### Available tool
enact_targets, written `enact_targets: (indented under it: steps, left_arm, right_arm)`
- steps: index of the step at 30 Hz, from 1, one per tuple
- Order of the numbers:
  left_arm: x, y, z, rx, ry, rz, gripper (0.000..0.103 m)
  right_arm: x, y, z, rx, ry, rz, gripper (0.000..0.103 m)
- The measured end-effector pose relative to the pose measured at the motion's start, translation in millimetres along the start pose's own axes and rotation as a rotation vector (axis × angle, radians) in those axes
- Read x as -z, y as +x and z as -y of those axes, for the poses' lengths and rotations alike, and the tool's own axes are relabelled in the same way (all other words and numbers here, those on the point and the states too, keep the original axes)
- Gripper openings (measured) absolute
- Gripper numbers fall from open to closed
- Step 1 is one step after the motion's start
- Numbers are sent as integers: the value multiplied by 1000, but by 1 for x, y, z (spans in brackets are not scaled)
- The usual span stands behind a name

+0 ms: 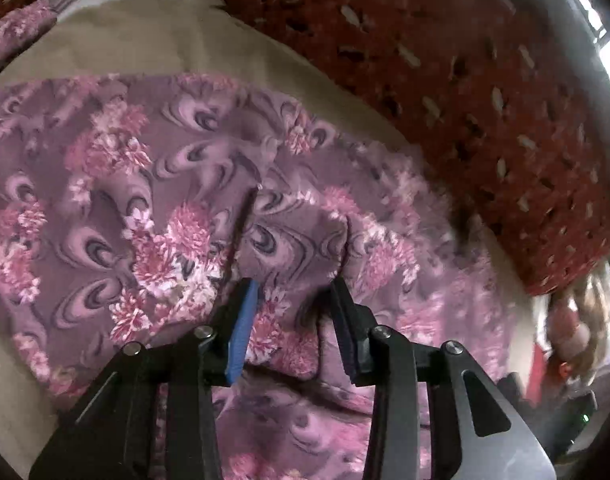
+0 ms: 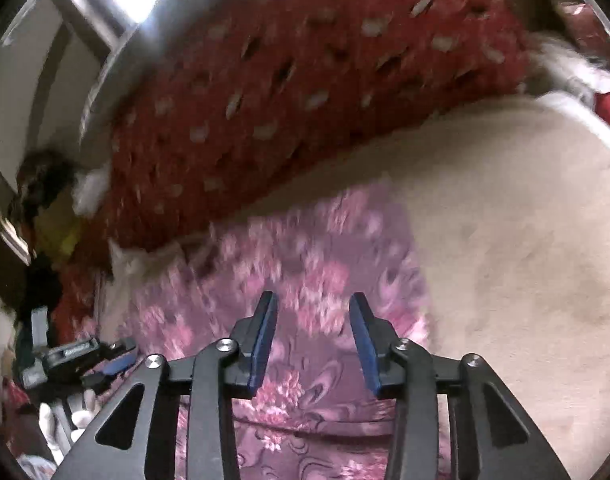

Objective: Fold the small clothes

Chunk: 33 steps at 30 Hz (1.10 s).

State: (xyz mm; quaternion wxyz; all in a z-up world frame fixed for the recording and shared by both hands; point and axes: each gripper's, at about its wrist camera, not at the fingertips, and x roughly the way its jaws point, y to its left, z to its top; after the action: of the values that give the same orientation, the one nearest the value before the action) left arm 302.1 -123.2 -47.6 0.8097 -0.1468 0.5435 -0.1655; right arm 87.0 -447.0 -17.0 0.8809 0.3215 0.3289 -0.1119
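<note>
Cloth, a purple floral garment (image 1: 193, 184), is lying rumpled on the beige bedsheet (image 2: 517, 216) beside a red patterned blanket (image 1: 465, 80). Left gripper (image 1: 295, 284) and right gripper (image 2: 313, 300) are hovering over it, jaws standing apart, gripping nothing.

Both wrist views low and close, angled down, sharing purple floral cloth (image 1: 177, 168) and red blanket (image 2: 305, 80)

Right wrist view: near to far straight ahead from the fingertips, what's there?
right gripper, jaws open → purple floral garment → strip of beige sheet → red patterned blanket
</note>
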Motion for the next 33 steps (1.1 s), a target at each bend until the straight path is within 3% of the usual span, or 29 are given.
enact_targets:
  steps: [1,2,4,8,17,18,20,23,27,29,33]
  left_arm:
    - [0,-2,1,1,4,4,35]
    - [-1,-4,1,10,-1,3,36]
    - [-4,-7,-5,48,-31,-3,37]
    - [-11,-17,-22,122,-124,2,37]
    - [-28,-66,-54,94,-204,147,37]
    - [-31,-72,-60,87,-216,159,37]
    - [-37,-85,-75,76,-237,186,39]
    - [-52,-107,-105,30,-263,241,56]
    - [-94,-128,-152,-101,-267,270,60]
    - [-123,-131,-172,-176,-271,237,67]
    - [-165,-113,-200,-321,-263,146,67]
  right_arm:
    - [6,21,1,37,-10,-87,40]
    - [12,30,-1,69,-28,-116,39]
    - [10,23,-23,106,-88,-66,42]
    - [7,19,-68,-19,-124,-43,42]
    - [56,96,-176,-183,-230,-195,43]
    - [68,105,-185,-192,-249,-218,44]
    - [90,104,-202,-145,-367,-128,57]
    - [106,105,-223,-71,-497,-86,67]
    - [109,107,-222,-84,-501,-87,69]
    - [109,109,-223,-88,-499,-85,70]
    - [108,113,-221,-98,-497,-89,72]
